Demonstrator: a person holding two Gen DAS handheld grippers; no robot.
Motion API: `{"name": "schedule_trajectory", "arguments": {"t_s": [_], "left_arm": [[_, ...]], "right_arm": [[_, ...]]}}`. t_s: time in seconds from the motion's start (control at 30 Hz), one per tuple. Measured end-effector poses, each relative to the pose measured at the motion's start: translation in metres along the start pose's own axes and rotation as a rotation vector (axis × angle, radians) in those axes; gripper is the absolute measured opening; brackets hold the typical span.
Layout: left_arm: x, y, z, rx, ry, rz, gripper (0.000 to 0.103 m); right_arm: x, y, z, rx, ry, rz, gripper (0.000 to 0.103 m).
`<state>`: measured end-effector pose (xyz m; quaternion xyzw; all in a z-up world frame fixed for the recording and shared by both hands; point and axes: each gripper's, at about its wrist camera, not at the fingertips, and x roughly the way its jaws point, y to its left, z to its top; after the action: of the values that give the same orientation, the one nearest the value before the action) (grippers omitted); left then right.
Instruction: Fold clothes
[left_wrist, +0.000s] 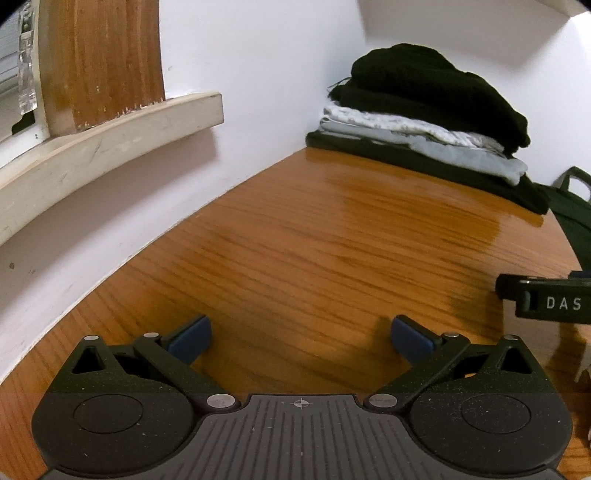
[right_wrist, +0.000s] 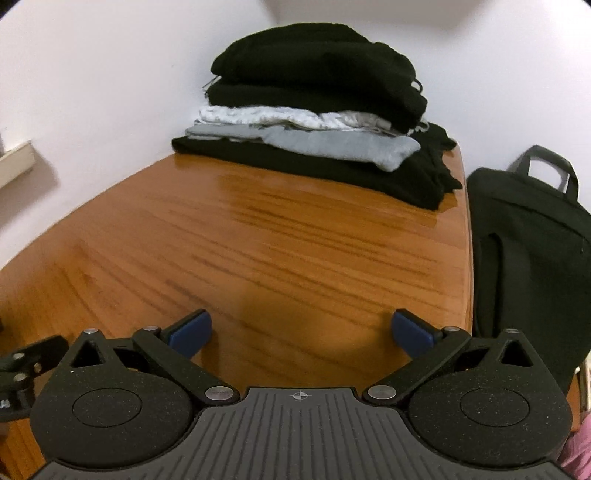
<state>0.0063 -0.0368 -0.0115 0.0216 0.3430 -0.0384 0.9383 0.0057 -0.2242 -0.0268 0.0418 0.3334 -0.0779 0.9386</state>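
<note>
My left gripper (left_wrist: 301, 338) sits low over the wooden table (left_wrist: 314, 258) with its blue-padded fingers spread wide and nothing between them. My right gripper (right_wrist: 301, 334) is the same: fingers apart, empty, bare wood under them. The two are side by side, each catching the other's black body at the edge of its view.

Between the grippers and the far end, the tabletop is bare. At the far right corner, against the white wall (left_wrist: 258, 74), lies the stack of folded clothes (right_wrist: 314, 110): a wide black garment at the bottom, a grey one on it, then a pale patterned one, then two bulky black pieces on top. All look folded and squared, so I judge most of the work done. No unfolded garment lies on the table in either view; whether more waits out of frame, I cannot tell.

Only the left wrist view shows the cream wall ledge (left_wrist: 110, 136) with a wooden panel (left_wrist: 103, 55) rising from it on the left. The right wrist view alone shows the black bag (right_wrist: 524, 251) in full, standing just beyond the table's right edge, and a bit of pink cloth (right_wrist: 580, 450) at the near right corner.
</note>
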Motion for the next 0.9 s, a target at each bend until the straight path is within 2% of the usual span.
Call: {"name": "schedule_trajectory", "arguments": {"t_s": [0.27,0.5,0.9], "left_arm": [[0.002,0.006,0.002,0.033,-0.003,-0.039,0.103],[0.001,0.011,0.002,0.018,-0.004,-0.02,0.103],[0.0,0.011,0.003,0.01,-0.007,-0.009,0.103]], "right_arm": [[-0.011,0.014,-0.007,0.014,0.003,-0.015,0.103],[-0.019,0.032,-0.012,-0.014,0.0,0.019,0.103],[-0.02,0.033,-0.013,-0.023,-0.003,0.031,0.103]]}}
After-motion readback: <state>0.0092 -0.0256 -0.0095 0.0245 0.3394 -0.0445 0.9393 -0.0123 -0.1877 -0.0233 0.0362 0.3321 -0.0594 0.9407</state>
